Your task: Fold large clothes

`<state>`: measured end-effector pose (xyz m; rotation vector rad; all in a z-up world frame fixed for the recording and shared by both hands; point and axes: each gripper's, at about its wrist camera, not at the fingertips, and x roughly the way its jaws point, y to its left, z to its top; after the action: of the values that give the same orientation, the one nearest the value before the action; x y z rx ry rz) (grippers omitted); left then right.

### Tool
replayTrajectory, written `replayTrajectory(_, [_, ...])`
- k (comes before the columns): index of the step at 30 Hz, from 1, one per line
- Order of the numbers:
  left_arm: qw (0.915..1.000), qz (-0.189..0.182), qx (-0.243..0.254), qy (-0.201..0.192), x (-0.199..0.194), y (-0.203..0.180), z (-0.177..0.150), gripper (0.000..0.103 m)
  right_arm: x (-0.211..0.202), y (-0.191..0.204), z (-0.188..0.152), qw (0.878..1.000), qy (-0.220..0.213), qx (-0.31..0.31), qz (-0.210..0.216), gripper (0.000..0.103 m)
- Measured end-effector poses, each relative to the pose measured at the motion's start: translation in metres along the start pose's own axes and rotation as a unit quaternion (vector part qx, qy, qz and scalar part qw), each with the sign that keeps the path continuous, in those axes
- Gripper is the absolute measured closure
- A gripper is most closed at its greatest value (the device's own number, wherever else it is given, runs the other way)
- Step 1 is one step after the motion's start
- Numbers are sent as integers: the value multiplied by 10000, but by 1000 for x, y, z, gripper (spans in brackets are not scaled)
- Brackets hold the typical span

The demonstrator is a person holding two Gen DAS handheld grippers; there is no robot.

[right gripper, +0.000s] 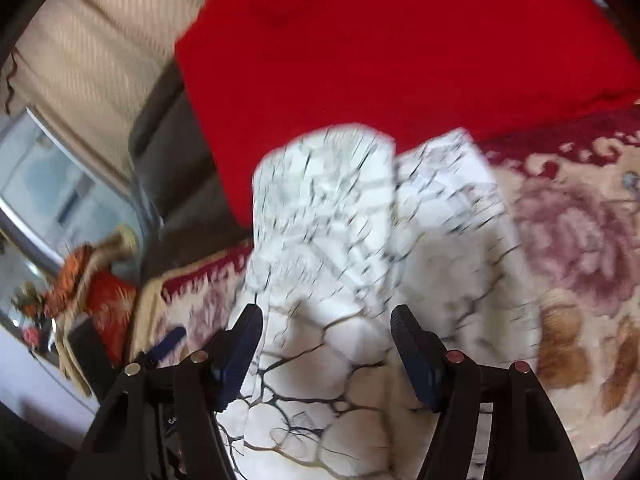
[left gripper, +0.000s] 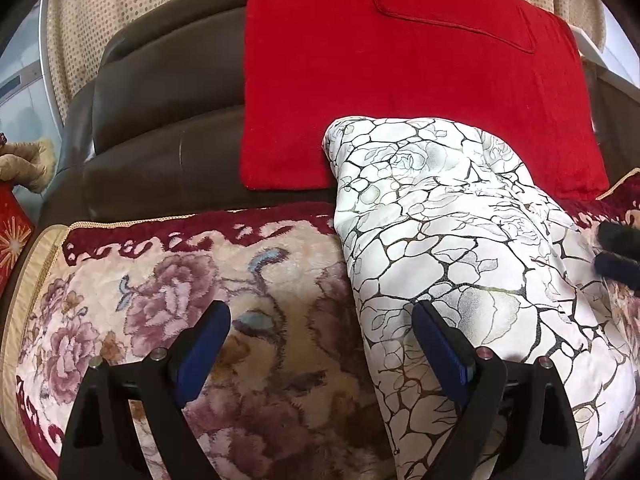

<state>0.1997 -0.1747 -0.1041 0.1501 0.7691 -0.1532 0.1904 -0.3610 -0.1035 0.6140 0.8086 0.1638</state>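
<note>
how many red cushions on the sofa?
1. One red cushion leans on the dark sofa backrest, behind the white crackle-print garment. A red edge at the top of the left view may be another.

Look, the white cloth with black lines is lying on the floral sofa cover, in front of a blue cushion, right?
Almost. The cushion is red, not blue, as the left wrist view shows. The white cloth with black lines does lie on the floral sofa cover, in front of that cushion.
</note>
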Motion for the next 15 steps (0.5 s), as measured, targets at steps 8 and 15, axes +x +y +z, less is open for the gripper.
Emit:
replayTrajectory(8, [9932,-1122,-210,228,2,12,4,11,-40,-84,18,9950,-355,882,-318,27])
replayTrajectory(15, [9651,-2271,-1048,773,20,33,7,11,-28,-123,18,9841,-9,1692,536,26])
